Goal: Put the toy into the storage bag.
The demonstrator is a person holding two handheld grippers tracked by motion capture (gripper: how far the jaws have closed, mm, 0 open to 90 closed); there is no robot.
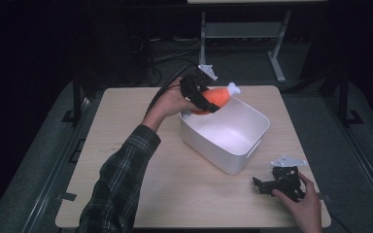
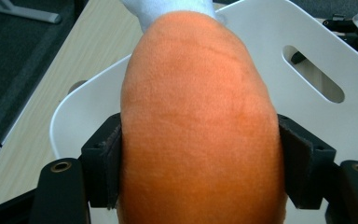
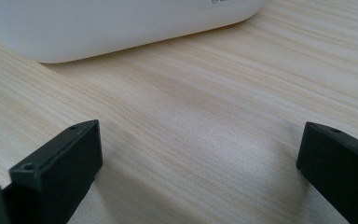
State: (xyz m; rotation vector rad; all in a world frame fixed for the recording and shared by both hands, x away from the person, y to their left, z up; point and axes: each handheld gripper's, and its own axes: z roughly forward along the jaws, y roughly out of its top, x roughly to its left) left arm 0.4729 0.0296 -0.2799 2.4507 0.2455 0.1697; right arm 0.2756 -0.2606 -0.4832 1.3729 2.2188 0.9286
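An orange plush drumstick (image 1: 215,97) with a white bone end is held in the air over the far corner of the white bin (image 1: 250,150). My left gripper (image 1: 205,103) is shut on it. In the left gripper view both jaws press the drumstick (image 2: 198,121) at its sides, with the bin's (image 2: 265,37) inside and handle slot below it. My right gripper (image 1: 262,185) rests low on the table near the front right corner, held by a hand. Its jaws stand wide apart in the right gripper view, my right gripper (image 3: 200,154) open over bare wood, facing the bin's wall (image 3: 107,23).
The bin sits at an angle in the middle of the light wooden table (image 1: 126,141). A metal frame with legs (image 1: 277,58) and cables (image 1: 170,53) stand on the dark floor beyond the far edge.
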